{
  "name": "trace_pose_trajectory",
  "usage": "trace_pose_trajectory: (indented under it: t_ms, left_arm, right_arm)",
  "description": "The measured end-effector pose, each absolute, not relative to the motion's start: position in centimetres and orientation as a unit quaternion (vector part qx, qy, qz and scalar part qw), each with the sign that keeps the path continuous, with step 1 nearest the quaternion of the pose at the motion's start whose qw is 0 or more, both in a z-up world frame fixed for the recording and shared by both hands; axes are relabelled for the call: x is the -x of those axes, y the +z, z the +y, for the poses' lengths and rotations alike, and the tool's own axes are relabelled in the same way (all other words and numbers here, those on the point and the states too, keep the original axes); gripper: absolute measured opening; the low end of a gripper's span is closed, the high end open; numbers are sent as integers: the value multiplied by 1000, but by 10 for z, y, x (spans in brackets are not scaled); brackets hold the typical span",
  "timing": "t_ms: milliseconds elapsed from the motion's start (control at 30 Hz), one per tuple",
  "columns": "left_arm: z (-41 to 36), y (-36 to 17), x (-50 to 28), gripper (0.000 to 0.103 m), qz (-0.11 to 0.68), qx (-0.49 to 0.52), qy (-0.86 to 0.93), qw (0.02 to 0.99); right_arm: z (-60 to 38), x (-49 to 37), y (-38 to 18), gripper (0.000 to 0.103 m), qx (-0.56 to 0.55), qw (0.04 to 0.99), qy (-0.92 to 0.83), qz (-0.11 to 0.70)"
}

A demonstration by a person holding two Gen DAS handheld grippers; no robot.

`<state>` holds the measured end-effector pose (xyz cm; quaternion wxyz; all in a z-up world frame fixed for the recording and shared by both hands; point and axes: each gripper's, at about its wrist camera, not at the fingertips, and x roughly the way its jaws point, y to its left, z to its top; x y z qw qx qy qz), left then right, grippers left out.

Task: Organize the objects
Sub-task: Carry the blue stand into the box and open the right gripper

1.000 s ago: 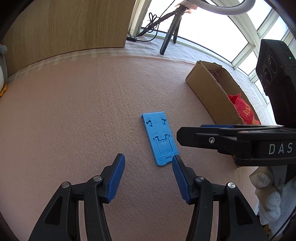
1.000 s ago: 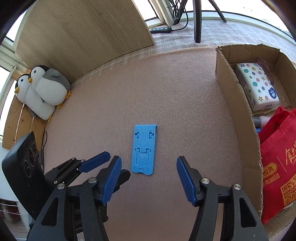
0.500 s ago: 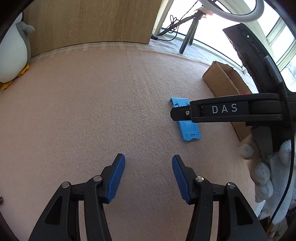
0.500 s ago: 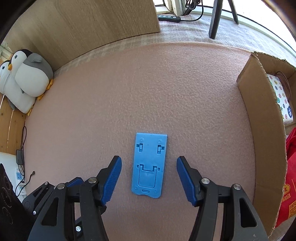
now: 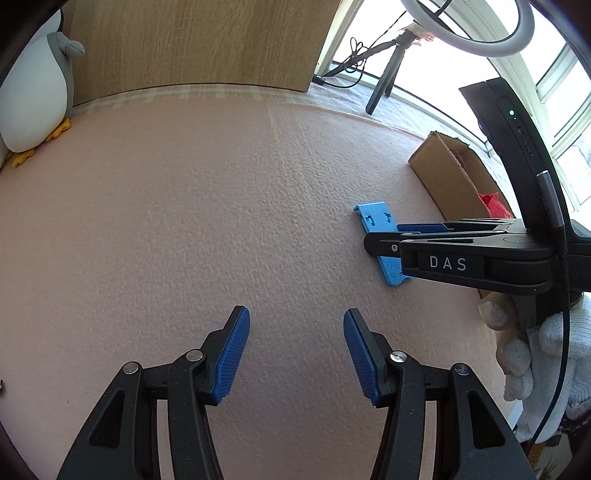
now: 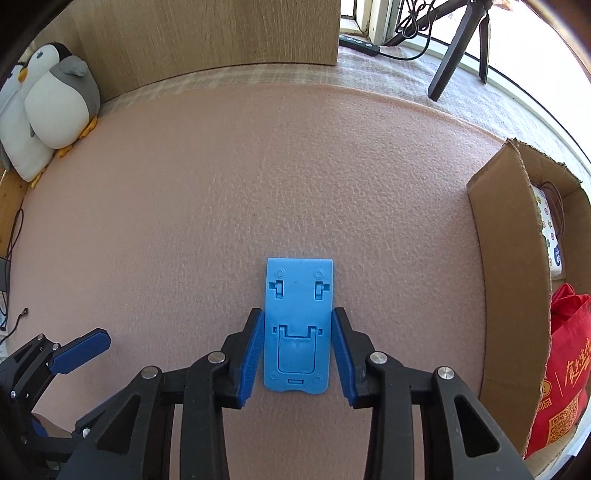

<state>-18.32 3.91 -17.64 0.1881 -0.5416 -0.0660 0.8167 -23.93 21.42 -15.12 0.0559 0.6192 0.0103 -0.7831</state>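
While the flat blue plastic phone stand (image 6: 297, 325) lay face-up on the pink foam-covered table (image 6: 258, 184), the right gripper (image 6: 297, 350) had its blue ribbed jaws set against the stand's two long edges, closed on it or very nearly so, though whether they pressed firmly could not be told. The step in hand looked like the grasp itself; the next move would likely call for a firm squeeze, a lift, and a carry to the open brown cardboard box (image 6: 509, 280) to the right of the stand, clearing its near wall. The left gripper (image 5: 295, 354) hovered over bare foam to the left of the stand, jaws wide apart and empty. Inside the box sat a red printed bag (image 6: 565, 373). Beyond the stand, two grey-and-white plush penguins (image 6: 55, 107) leaned by a wooden panel (image 6: 207, 33), and a black tripod (image 6: 458, 44) stood before bright windows.
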Motion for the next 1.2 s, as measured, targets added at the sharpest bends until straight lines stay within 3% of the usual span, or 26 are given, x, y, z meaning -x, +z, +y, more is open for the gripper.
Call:
trace_pose_trajectory:
  t_ms: [600, 1200]
  left_arm:
    - [76, -161, 175, 56, -60, 532, 823, 191]
    - [104, -117, 146, 56, -36, 498, 850, 165]
  right_arm:
    - [303, 224, -72, 33, -544, 44, -838, -7]
    - [429, 232, -71, 33, -520, -38, -851, -59]
